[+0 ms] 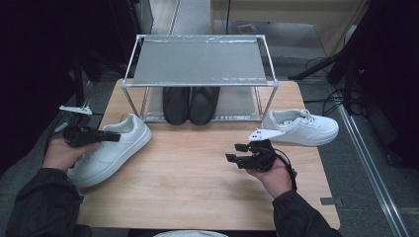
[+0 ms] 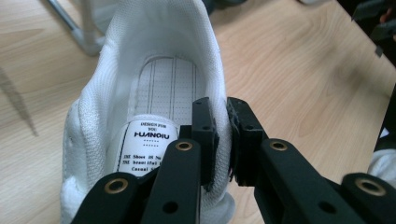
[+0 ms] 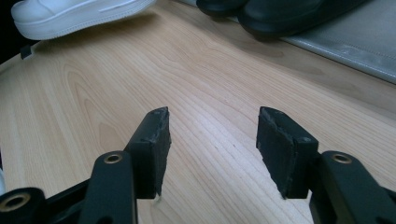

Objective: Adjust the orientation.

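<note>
My left claw (image 2: pixel 223 140) pinches the heel collar of the white sneaker (image 1: pixel 109 148) at left of frame; my right claw (image 1: pixel 236 152) hovers spread, lower centre. Black shoes (image 1: pixel 191 104) already sit under the rack (image 1: pixel 197 61); both white sneakers, including its mate (image 1: pixel 301 126), remain unshelved.

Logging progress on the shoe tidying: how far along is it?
Done: the black pair sits on the rack's lower shelf. In hand: the left gripper is shut on the collar of the left sneaker, still on the table. Left: the right sneaker lies untouched; the right gripper is open, empty.
</note>
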The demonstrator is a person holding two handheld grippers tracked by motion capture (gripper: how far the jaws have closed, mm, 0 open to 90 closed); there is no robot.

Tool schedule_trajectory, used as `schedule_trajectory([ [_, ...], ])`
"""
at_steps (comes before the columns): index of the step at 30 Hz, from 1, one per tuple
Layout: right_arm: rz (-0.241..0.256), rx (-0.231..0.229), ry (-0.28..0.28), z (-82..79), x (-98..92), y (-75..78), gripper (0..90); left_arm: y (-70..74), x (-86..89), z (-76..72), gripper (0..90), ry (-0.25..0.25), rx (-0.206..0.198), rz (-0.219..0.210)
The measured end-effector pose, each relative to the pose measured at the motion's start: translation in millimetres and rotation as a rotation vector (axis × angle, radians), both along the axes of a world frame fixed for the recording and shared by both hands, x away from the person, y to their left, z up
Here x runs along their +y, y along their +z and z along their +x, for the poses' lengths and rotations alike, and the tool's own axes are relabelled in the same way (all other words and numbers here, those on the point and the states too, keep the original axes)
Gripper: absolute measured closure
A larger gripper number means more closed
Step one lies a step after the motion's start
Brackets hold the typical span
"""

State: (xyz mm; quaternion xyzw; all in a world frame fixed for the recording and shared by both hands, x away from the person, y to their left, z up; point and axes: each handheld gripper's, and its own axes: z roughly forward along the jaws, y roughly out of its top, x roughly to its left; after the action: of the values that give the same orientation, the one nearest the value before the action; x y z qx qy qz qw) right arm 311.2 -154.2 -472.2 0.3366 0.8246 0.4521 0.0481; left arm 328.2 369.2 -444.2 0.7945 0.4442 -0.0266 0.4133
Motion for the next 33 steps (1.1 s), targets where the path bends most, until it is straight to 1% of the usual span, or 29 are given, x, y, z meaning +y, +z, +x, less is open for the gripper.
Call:
schedule_trajectory([
  [1,0.0,0.0,0.0,0.0,0.0,0.0,46.0,0.0,0.0,0.0,83.3,0.0,0.0,0.0],
  [3,0.003,-0.003,0.007,0.7,1.8,0.5,46.0,2.6,-7.0,-2.0,83.3,-0.006,-0.006,-0.007],
  [5,0.001,-0.001,0.012,1.7,3.6,0.2,46.0,5.6,-14.4,-4.3,83.3,-0.026,-0.015,-0.022],
  [7,-0.005,0.0,0.016,2.7,5.1,-0.2,46.0,7.8,-20.5,-5.6,83.2,-0.039,-0.021,-0.025],
  [10,-0.004,0.003,0.021,4.2,6.8,-0.3,45.9,9.9,-31.3,-6.5,83.2,-0.059,-0.016,-0.029],
  [11,-0.005,0.003,0.022,4.4,7.2,-0.2,45.9,10.0,-36.7,-5.9,83.1,-0.07,0.001,-0.039],
  [12,-0.001,0.003,0.021,4.5,7.5,-0.2,46.0,10.3,-41.1,-5.3,83.1,-0.083,0.008,-0.042],
  [14,0.002,0.004,0.019,4.5,7.9,-0.2,46.3,11.8,-51.0,-5.3,83.0,-0.096,0.007,-0.04],
  [16,0.001,0.004,0.02,4.0,8.3,-0.2,46.4,13.7,-61.2,-5.4,83.0,-0.118,-0.003,-0.044],
  [19,-0.001,-0.001,0.022,3.5,8.2,0.0,46.4,15.0,-77.2,-3.5,82.8,-0.152,-0.014,-0.033],
  [21,-0.002,-0.001,0.021,3.4,8.1,0.0,46.3,14.5,-88.1,-1.7,82.8,-0.167,-0.026,-0.022],
  [23,-0.002,-0.003,0.02,2.8,7.7,0.4,46.2,13.5,-97.7,1.4,82.8,-0.176,-0.029,-0.016],
  [24,0.002,-0.004,0.015,2.0,7.6,0.9,46.1,12.8,-102.4,3.5,82.9,-0.19,-0.019,-0.019],
  [26,0.005,-0.011,0.008,0.8,7.7,1.6,46.0,12.2,-111.5,6.4,82.9,-0.197,-0.024,-0.005],
  [27,0.008,-0.016,0.005,0.5,7.7,1.7,46.0,11.5,-118.2,8.6,82.9,-0.209,-0.018,-0.002],
  [30,0.018,-0.015,-0.003,-1.2,7.1,2.5,45.9,10.7,-133.9,13.5,82.9,-0.234,-0.017,0.0],
  [33,0.013,-0.013,-0.005,-2.2,6.1,2.0,45.9,11.9,-149.6,16.4,82.8,-0.263,-0.015,0.005],
])
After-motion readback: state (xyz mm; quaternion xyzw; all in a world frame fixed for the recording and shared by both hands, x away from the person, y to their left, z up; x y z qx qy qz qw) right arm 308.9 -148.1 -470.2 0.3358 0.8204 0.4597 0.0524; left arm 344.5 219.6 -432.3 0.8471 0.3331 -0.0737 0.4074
